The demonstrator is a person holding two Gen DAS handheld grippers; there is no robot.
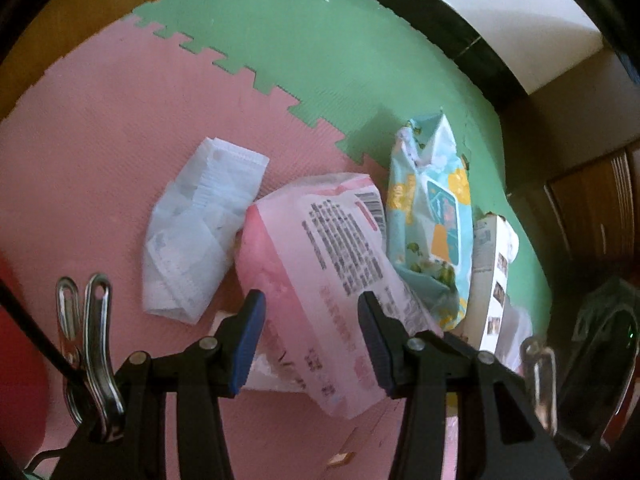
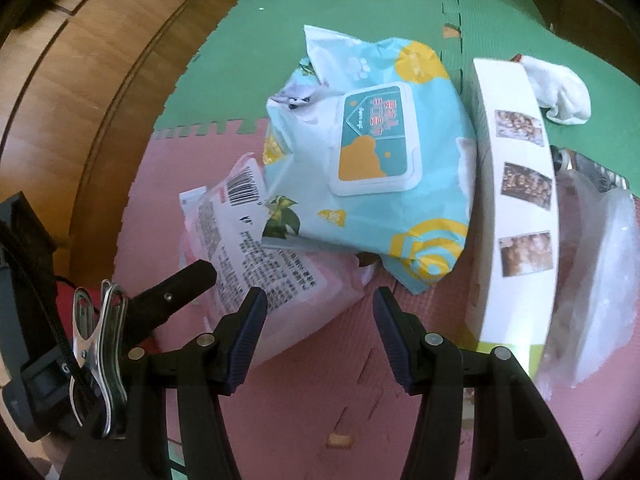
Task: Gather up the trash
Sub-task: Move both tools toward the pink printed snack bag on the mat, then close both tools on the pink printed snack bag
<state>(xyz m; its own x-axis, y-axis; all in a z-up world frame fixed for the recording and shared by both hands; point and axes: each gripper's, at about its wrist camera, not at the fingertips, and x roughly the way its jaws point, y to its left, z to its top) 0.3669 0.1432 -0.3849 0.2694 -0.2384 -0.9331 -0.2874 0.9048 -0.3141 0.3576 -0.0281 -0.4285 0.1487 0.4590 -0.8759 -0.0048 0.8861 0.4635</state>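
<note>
A: What lies under your tongs?

B: The wooden floor [image 2: 80, 92] is the widest thing, curving off to the left of your right tongs. On it sits the foam puzzle mat: its green tiles [image 1: 320, 56] lie far ahead of both tongs, its pink tiles [image 2: 320, 380] directly beneath them, joined by a toothed seam. Beyond the green, your left view shows a dark skirting [image 1: 452, 28] and a white wall [image 1: 532, 4].

A: And the trash?

B: Just ahead of your right tongs [image 2: 320, 304] lies the blue wipes pack [image 2: 360, 184], resting partly on the pink packet [image 2: 256, 256]. To its right stands the long white box [image 2: 520, 216], a clear plastic bag [image 2: 600, 272] beyond that, and a crumpled white tissue [image 2: 560, 96] far ahead on the green.

A: My left side?

B: Your left tongs [image 1: 312, 308] hover over the pink packet [image 1: 320, 256], which shows between the spread blue pads without touching them. A white wrapper [image 1: 200, 228] lies ahead to the left.

A: Either pinching anything?

B: No. Both pairs stand spread and empty.
</note>
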